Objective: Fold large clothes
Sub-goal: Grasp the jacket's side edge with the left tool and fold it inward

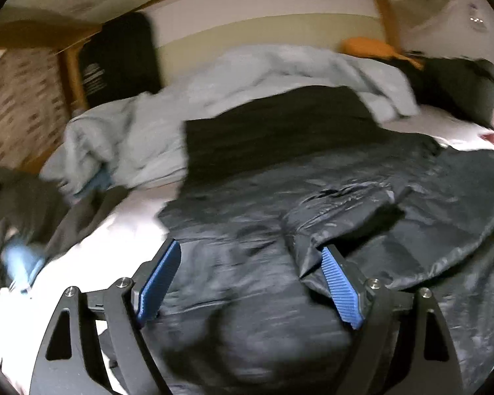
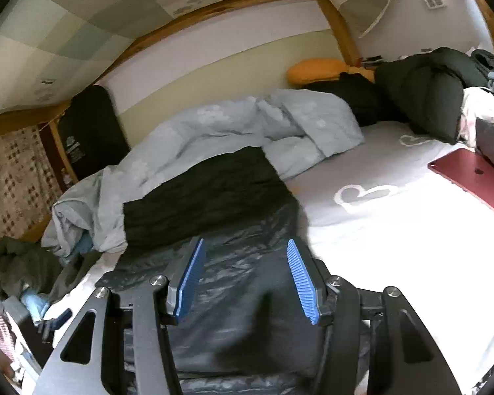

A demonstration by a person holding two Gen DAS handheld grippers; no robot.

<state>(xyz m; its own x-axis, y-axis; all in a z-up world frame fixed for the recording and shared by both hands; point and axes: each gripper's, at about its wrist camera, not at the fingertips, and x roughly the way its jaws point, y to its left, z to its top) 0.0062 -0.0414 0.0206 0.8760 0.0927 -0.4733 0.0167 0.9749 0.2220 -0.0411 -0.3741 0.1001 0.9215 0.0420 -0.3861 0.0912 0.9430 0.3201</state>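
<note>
Dark shiny jacket under left gripper, right gripper, both open-jawed

White-sheeted bed, dark jacket, blue duvet, red tablet

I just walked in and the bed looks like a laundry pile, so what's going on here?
A person with a two-finger gripper in each hand is folding a large dark shiny jacket spread on the white bed sheet. Both the left gripper and the right gripper hover open above the jacket, holding nothing. A folded black garment lies just beyond it, against a crumpled light blue duvet. A red tablet sits off to the side.
</note>
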